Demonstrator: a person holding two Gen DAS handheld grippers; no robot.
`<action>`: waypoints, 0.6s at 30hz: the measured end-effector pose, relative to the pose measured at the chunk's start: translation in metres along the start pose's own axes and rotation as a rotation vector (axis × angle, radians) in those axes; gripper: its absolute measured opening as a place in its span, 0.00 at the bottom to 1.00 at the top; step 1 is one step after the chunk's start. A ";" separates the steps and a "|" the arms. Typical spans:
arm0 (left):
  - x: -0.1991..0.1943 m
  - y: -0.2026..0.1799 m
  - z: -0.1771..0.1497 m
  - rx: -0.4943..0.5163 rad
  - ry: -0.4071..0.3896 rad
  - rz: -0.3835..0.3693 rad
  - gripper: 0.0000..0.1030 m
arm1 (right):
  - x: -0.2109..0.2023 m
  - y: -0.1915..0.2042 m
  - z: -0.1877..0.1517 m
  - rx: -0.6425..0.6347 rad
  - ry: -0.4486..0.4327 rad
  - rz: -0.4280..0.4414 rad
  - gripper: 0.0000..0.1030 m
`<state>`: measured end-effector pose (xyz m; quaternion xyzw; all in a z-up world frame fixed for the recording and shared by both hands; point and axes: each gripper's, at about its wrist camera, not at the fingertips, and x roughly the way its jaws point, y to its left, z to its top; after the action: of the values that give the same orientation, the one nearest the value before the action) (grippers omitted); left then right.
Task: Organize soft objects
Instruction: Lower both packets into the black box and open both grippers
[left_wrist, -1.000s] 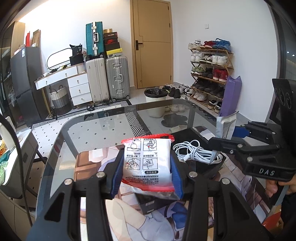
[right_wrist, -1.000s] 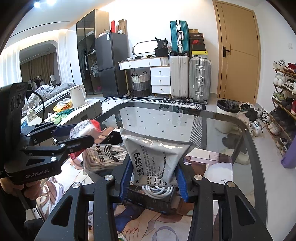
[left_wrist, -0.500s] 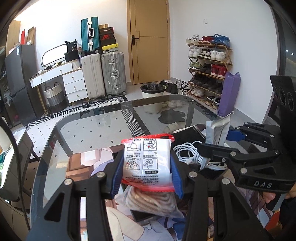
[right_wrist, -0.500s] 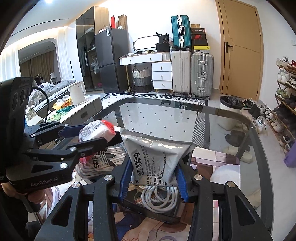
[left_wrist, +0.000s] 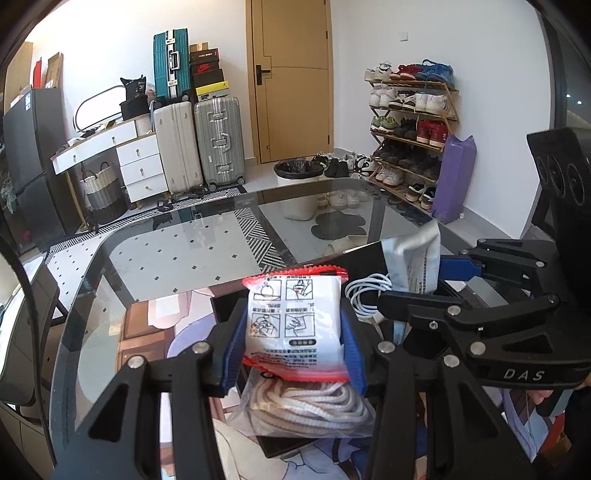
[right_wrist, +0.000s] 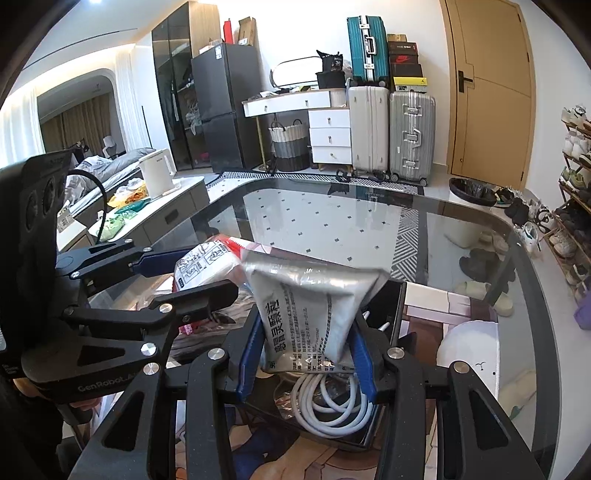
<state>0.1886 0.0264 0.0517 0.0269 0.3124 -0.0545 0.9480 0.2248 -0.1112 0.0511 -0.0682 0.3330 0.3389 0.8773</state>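
Note:
My left gripper (left_wrist: 293, 345) is shut on a white packet with red edges (left_wrist: 293, 321), held above a black tray (left_wrist: 284, 446). Under it in the tray lies a clear bag of beige rope (left_wrist: 306, 410), with a coiled white cable (left_wrist: 365, 295) beside it. My right gripper (right_wrist: 306, 354) is shut on a silver-grey foil pouch (right_wrist: 314, 306), held over the white cable (right_wrist: 328, 402) in the tray (right_wrist: 388, 376). Each gripper shows in the other's view: the right one (left_wrist: 424, 280) to the right, the left one (right_wrist: 192, 273) to the left, close together.
The tray sits on a printed mat (left_wrist: 147, 328) on a glass table (left_wrist: 177, 251). Past the far table edge are suitcases (left_wrist: 218, 140), a door, a bin (left_wrist: 295, 173) and a shoe rack (left_wrist: 410, 125). A kettle (right_wrist: 157, 173) stands on a side cabinet at left.
Both grippers have moved closer over the tray, still holding their packets. The rope bag now shows under the left packet and the cable under the right pouch.

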 end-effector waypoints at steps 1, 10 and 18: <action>0.002 0.001 0.000 0.000 0.002 0.001 0.44 | 0.001 0.000 0.000 0.004 0.002 -0.006 0.48; -0.008 -0.001 0.002 0.013 0.002 0.003 0.60 | -0.019 -0.004 -0.001 0.010 -0.035 -0.052 0.66; -0.035 -0.004 0.001 0.015 -0.047 0.020 0.95 | -0.049 -0.008 -0.016 0.034 -0.066 -0.072 0.93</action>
<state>0.1614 0.0253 0.0734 0.0360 0.2891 -0.0479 0.9554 0.1942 -0.1496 0.0687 -0.0541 0.3071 0.3034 0.9004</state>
